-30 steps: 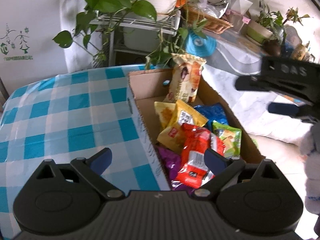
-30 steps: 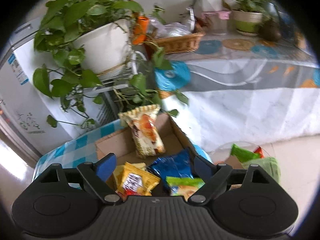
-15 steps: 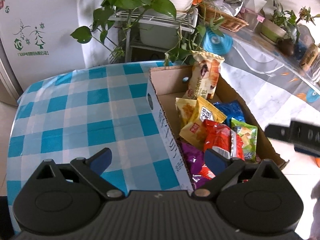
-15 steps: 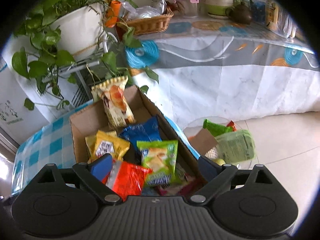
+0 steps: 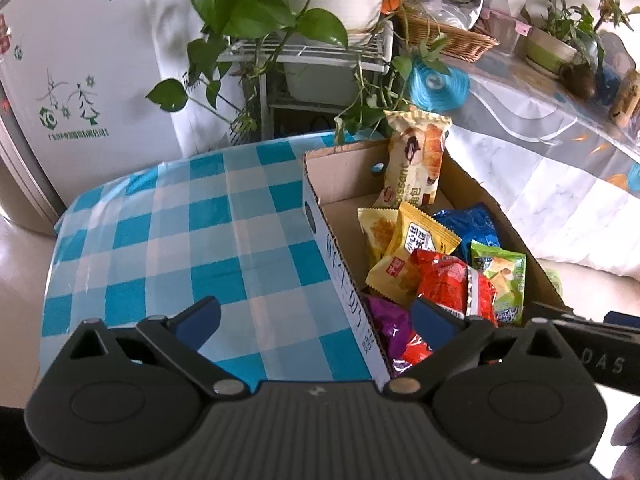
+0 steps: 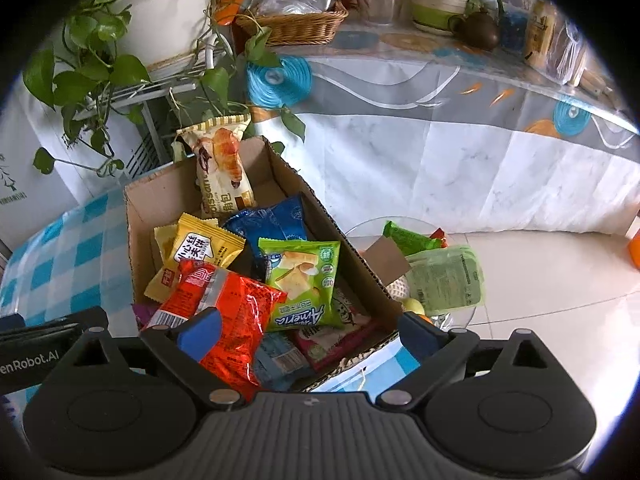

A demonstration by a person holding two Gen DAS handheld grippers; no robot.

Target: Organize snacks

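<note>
A cardboard box (image 5: 340, 256) (image 6: 352, 256) full of snack packets sits on the right of a blue-checked table (image 5: 180, 240). A croissant pack (image 5: 416, 164) (image 6: 224, 172) leans upright at the far end. A red packet (image 5: 448, 284) (image 6: 224, 312), a yellow one (image 5: 416, 248) (image 6: 196, 252), a green one (image 5: 500, 280) (image 6: 304, 280), a blue one (image 6: 272, 220) and a purple one (image 5: 388, 328) lie in it. My left gripper (image 5: 316, 316) is open and empty above the box's near left wall. My right gripper (image 6: 308, 328) is open and empty over the box's near end.
Potted plants on a white rack (image 5: 316, 48) stand behind the table. A second table (image 6: 460, 92) with a wicker basket (image 6: 296, 24) and pots is at the right. A clear bin (image 6: 432, 276) with wrappers sits on the floor beside the box.
Both grippers have pulled back and risen, so more of the box and table shows. The right gripper has dropped to the lower right of the left view. Both stayed open.
</note>
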